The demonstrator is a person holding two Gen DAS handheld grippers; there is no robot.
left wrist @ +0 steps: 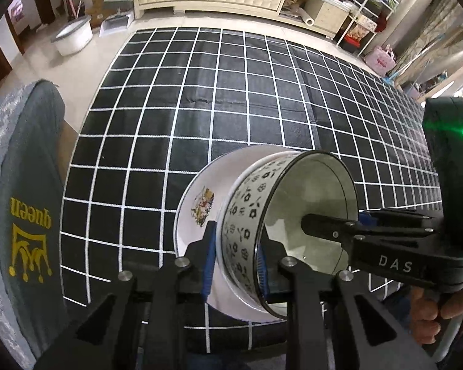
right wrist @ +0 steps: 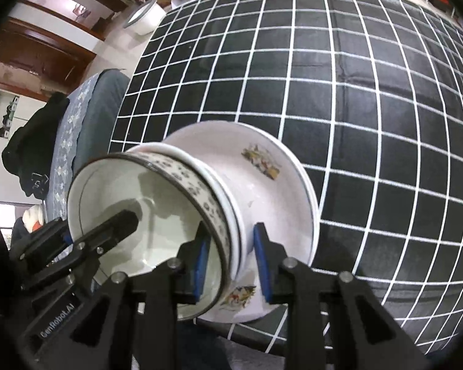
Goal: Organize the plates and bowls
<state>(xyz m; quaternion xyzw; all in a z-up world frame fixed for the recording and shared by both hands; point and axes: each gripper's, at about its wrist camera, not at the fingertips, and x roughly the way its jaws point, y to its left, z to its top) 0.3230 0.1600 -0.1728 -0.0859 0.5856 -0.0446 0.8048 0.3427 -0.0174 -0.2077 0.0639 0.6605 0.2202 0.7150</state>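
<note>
Both tools pinch the patterned bowl (left wrist: 247, 225) wall from opposite sides: left tool (left wrist: 236, 265), right tool (right wrist: 230, 263); it sits nested in the plate (right wrist: 281, 185).

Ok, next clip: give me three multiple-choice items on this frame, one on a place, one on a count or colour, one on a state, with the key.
1. Where does the patterned bowl sit?
A. Nested in the white plate
B. Under the plate
C. Apart on the checked cloth

2. How many dishes are in the stack?
A. Two
B. Three
C. Four

3. How does the left gripper stand?
A. Open above the stack
B. Shut on the bowl's wall
C. Resting on the cloth

Key: 1 A, the bowl's base lies inside the plate's well. 2 A, one bowl and one plate show. 3 B, its blue pads clamp the bowl's wall, while the right gripper clamps the same wall.
</note>
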